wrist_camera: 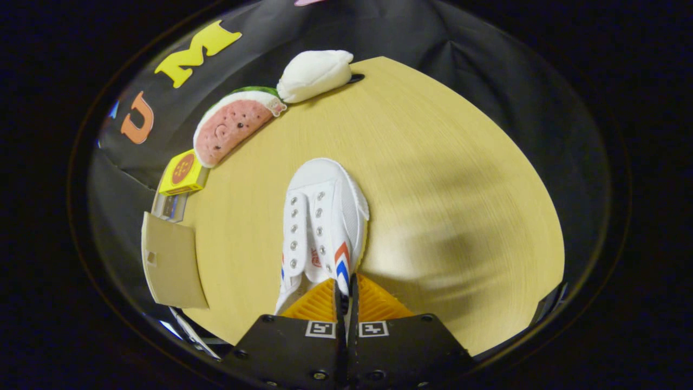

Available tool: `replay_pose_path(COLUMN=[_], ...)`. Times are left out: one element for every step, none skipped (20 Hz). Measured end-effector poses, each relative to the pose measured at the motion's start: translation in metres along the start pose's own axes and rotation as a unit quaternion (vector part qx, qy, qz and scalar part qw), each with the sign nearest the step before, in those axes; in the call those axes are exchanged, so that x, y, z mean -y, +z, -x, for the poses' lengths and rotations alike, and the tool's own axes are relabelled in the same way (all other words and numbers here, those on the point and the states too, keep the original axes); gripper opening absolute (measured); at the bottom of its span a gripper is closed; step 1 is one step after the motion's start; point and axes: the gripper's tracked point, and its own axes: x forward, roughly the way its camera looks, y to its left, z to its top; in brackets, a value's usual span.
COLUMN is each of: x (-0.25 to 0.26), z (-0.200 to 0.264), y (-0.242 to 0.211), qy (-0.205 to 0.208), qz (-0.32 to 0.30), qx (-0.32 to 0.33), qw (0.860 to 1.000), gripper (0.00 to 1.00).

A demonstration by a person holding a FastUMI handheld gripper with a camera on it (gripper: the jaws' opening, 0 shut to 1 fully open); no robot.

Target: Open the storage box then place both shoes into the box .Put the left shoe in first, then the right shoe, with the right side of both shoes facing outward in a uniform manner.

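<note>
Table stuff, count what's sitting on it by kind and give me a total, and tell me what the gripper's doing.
Shoes: 1, a white shoe on the table
Plush toys: 2, watermelon slice, white plush
Yellow boxes: 1
Cardboard pieces: 1
Total: 5
The gripper is shut on the white shoe at its rear edge.

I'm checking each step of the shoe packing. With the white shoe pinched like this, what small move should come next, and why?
Probably carry the shoe toward the storage box off to the fingers' left. The hand-held gripper looks shut on the shoe's collar, the toe pointing away over the wooden table, and the box's brown flap already seems open. A slight lift first would keep the sole from dragging.
</note>
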Motion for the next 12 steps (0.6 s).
replay_pose_path(x=[-0.005,-0.009,-0.015,-0.023,-0.031,-0.04,-0.05,-0.063,-0.075,-0.088,-0.101,-0.116], z=[0.003,0.005,0.009,0.013,0.018,0.023,0.027,0.032,0.037,0.042,0.048,0.053], y=[0.0,0.0,0.0,-0.001,-0.001,-0.001,-0.001,-0.001,-0.002,-0.005,-0.007,-0.01], qy=[0.003,0.006,0.009,0.013,0.018,0.023,0.028,0.034,0.041,0.046,0.051,0.055], qz=[0.003,0.008,0.011,0.011,0.012,0.014,0.018,0.023,0.026,0.029,0.032,0.034], qx=[0.004,0.009,0.012,0.014,0.016,0.019,0.023,0.027,0.03,0.033,0.034,0.036], qw=[1.0,1.0,1.0,1.0,1.0,0.999,0.999,0.999,0.998,0.998,0.998,0.997], gripper=[0.01,0.0,0.0,0.0,0.0,0.01,0.0,0.0,0.0,0.0,0.0,0.0])
